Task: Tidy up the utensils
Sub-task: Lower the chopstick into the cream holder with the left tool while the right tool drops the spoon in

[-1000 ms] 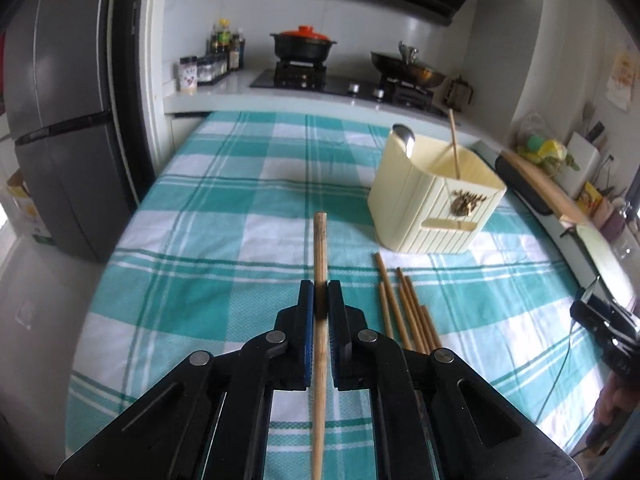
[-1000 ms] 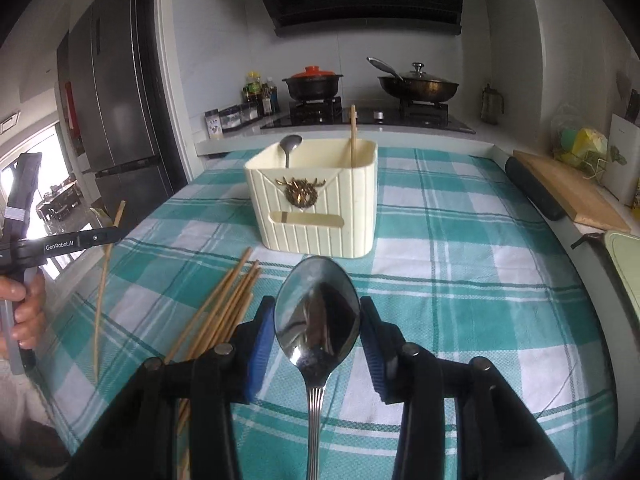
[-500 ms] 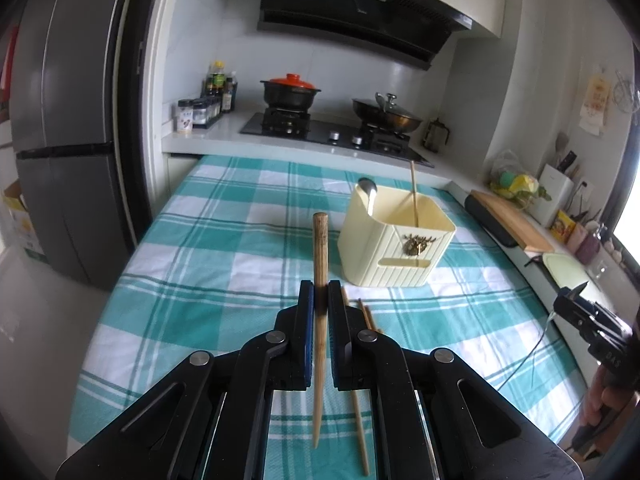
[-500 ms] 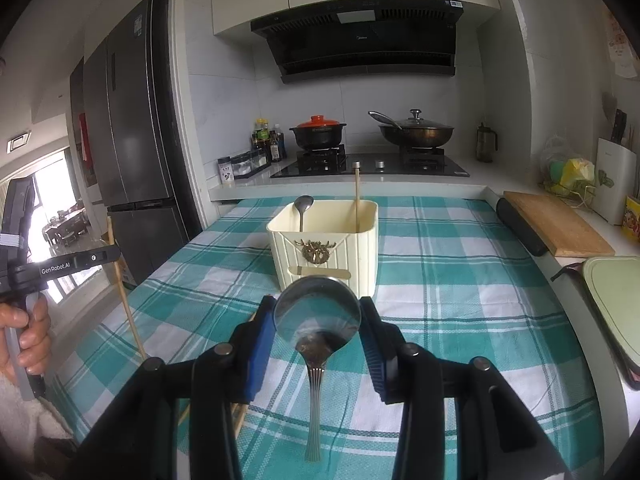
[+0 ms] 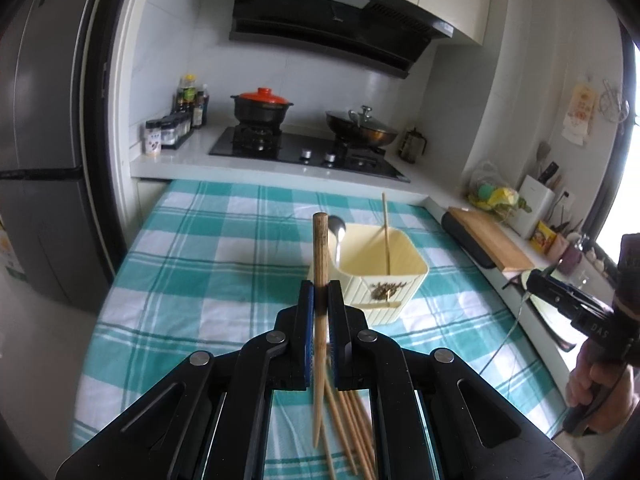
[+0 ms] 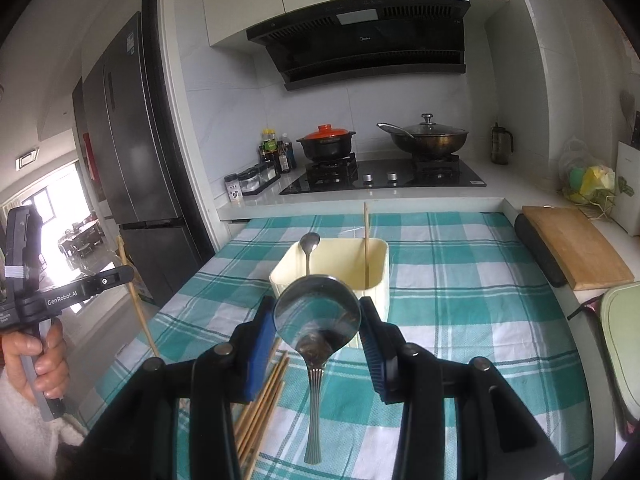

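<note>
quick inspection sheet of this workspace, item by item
surface: teal checked tablecloth over the table
job's things: cream utensil holder holding one spoon and one chopstick; loose chopsticks lying on the cloth
clutter: nothing seen on the cloth
grippers: left gripper shut on a wooden chopstick; right gripper shut on a metal spoon by its bowl, both held above the cloth
cables: thin wire at the table's right edge
surroundings: stove with two pots, fridge, cutting board

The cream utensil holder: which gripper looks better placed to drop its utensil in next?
Probably the right gripper: its spoon hangs just before the holder. The left gripper, clamping a chopstick, sits off to the holder's left.
</note>
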